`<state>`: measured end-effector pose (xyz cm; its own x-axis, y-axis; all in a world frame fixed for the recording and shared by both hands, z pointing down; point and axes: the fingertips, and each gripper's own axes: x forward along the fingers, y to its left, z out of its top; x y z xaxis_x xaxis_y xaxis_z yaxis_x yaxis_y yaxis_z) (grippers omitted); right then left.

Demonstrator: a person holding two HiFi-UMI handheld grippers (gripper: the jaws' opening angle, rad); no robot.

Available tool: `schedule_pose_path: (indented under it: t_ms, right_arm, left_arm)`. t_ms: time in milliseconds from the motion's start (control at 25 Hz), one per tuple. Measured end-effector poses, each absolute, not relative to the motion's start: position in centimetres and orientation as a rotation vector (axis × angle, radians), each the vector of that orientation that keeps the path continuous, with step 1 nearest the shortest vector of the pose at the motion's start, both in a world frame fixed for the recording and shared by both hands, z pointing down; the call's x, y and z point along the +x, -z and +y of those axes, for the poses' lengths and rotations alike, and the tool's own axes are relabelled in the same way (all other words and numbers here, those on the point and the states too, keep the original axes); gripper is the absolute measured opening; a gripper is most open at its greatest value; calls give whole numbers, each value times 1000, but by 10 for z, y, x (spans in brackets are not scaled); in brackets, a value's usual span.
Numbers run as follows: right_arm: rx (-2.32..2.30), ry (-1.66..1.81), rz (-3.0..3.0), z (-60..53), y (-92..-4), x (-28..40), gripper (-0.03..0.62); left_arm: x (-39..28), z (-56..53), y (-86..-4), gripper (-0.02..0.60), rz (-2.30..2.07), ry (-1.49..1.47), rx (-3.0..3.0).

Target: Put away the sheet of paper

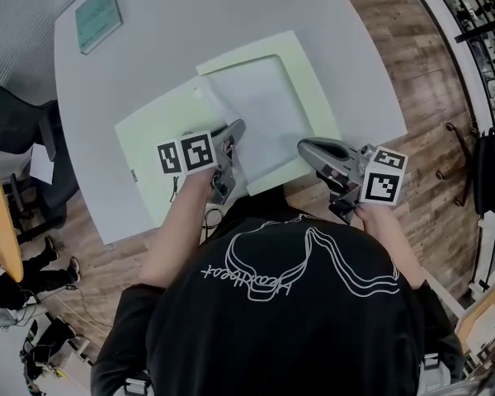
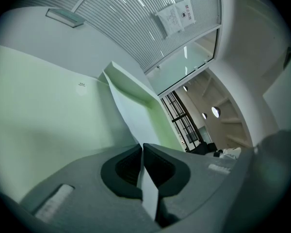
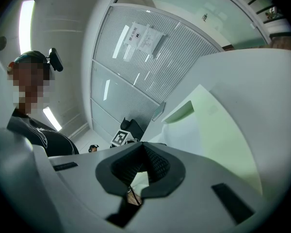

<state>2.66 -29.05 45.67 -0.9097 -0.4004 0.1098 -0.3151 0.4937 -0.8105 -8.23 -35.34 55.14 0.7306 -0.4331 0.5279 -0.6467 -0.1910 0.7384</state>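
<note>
Head view, looking steeply down.

- White table [image 1: 148,56]: smooth top, rounded corners, on a wood-plank floor [image 1: 396,48].
- Pale green folder [image 1: 148,134]: lies open and flat across the middle of the table. It is thin card with a matte finish.
- Sheet of paper [image 1: 264,106]: white and blank on the side shown. It lies on the folder's right half, with its near left edge raised off the folder.
- Left gripper [image 1: 235,129]: grey shell, black ribbed pads. The left gripper view shows the pads pressed together on the sheet's edge, with a white strip clamped between them and bowing upward.
- Right gripper [image 1: 304,147]: at the folder's near right edge. The right gripper view shows its pad tips meeting. I cannot tell whether anything is pinched between them.
- Each gripper carries a cube with black-and-white square markers.
- Teal pad [image 1: 97,16]: rectangular, at the table's far left, well apart from the folder.
- Printed notice [image 2: 175,14]: on a slatted glass wall, text too small to read.
- Tiny label [image 2: 81,84]: on the folder's inside, illegible.
- The person's black shirt has a white script print, which I could not read.
</note>
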Motion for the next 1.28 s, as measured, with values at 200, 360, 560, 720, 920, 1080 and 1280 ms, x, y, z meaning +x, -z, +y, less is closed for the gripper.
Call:
schedule_pose_path:
  t_ms: [200, 360, 560, 720, 920, 1080, 1280]
  right_arm:
    - [-638, 1398, 2618, -293, -456, 28, 9]
    - [-640, 1411, 2589, -291, -454, 31, 9]
    - [-635, 1419, 2555, -290, -450, 36, 9]
    - [-615, 1435, 2501, -291, -448, 37, 9]
    - [-596, 1440, 2499, -290, -447, 34, 9]
    - [-591, 1407, 2516, -290, -440, 32, 9]
    - [-605, 1371, 2529, -287, -433, 32, 9]
  left_arm:
    - [-74, -357, -558, 12, -858, -320, 1857]
    - [-70, -355, -567, 12, -875, -414, 1897]
    - [-59, -355, -564, 12, -856, -459, 1943]
    - [-55, -352, -566, 49, -857, -558, 2004]
    - [-57, -348, -567, 171, -875, -673, 2069]
    - [-66, -350, -564, 243, -946, -670, 2090]
    - [-82, -352, -553, 270, -1017, -625, 2098]
